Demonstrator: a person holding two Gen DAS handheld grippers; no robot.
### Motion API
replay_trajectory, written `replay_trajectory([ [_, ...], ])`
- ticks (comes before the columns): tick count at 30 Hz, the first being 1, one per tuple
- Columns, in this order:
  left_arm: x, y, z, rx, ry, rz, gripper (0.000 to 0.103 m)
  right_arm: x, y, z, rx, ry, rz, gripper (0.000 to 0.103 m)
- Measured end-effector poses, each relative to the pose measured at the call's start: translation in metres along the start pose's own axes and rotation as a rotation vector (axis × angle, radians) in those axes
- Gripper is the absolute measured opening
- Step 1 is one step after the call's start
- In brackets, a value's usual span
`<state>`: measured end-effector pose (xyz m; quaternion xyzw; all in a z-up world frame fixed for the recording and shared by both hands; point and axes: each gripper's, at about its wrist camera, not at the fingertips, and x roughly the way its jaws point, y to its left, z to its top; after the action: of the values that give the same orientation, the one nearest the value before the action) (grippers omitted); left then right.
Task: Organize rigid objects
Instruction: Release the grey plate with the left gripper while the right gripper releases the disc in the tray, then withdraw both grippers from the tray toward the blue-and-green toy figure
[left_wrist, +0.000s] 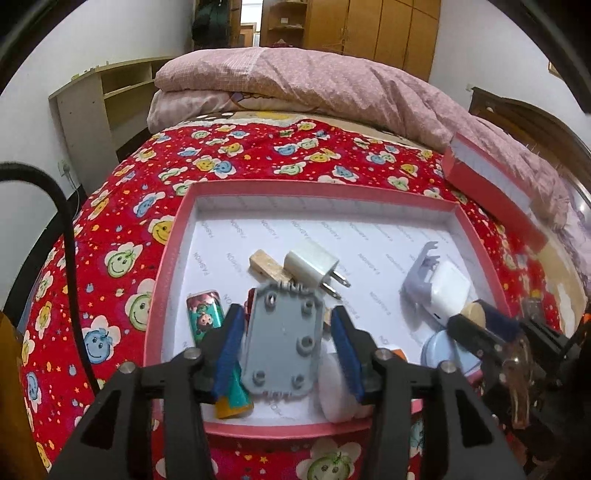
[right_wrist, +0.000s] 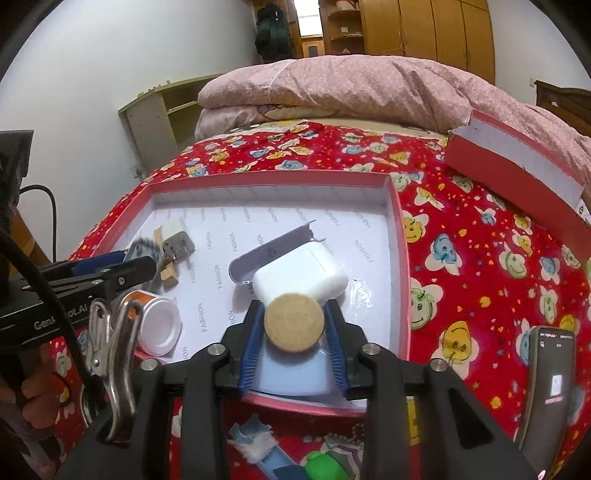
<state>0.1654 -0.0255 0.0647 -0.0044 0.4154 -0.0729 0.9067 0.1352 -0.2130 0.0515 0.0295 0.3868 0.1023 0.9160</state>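
A pink box lined with white paper lies on the red bedspread and holds several small items. My left gripper hovers over its near left part, jaws apart on either side of a grey plastic plate with round bosses; contact is unclear. My right gripper is shut on a round wooden disc above a pale blue lid at the box's near right. Inside also lie a white charger plug, a wooden block, a cartoon tin and a white case.
The box lid rests tilted at the back right against a folded pink quilt. A white jar lies at the box's near left. A phone and small toys lie on the bedspread in front.
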Motion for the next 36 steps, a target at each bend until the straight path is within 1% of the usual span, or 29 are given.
replay_trajectory([
  [1, -0.001, -0.001, 0.000, 0.003, -0.001, 0.001, 0.063, -0.001, 0.000, 0.000, -0.003, -0.006, -0.005, 0.043],
  [2, -0.004, -0.002, -0.001, 0.005, -0.006, 0.000, 0.064, -0.003, 0.001, 0.001, -0.003, -0.011, -0.006, 0.046],
  [5, -0.010, -0.003, -0.002, 0.011, -0.012, 0.000, 0.066, -0.011, 0.002, 0.001, -0.003, -0.030, 0.004, 0.051],
  [7, -0.016, -0.002, -0.003, 0.007, -0.017, 0.003, 0.066, -0.015, 0.002, 0.001, -0.001, -0.039, 0.010, 0.052],
  [12, -0.031, 0.000, -0.008, -0.012, -0.027, -0.009, 0.066, -0.031, 0.002, -0.002, 0.009, -0.053, 0.042, 0.052],
  [18, -0.048, -0.003, -0.020, -0.004, -0.033, -0.027, 0.067, -0.049, 0.000, -0.011, 0.024, -0.065, 0.049, 0.052],
  [28, -0.065, -0.011, -0.040, 0.008, -0.028, -0.049, 0.067, -0.072, -0.005, -0.032, 0.037, -0.044, 0.051, 0.052],
  [33, -0.072, -0.018, -0.053, 0.020, -0.022, -0.069, 0.067, -0.080, -0.009, -0.049, 0.034, -0.027, 0.040, 0.052],
  [36, -0.077, -0.025, -0.062, 0.023, -0.018, -0.091, 0.067, -0.076, -0.015, -0.061, 0.057, -0.004, 0.020, 0.052],
])
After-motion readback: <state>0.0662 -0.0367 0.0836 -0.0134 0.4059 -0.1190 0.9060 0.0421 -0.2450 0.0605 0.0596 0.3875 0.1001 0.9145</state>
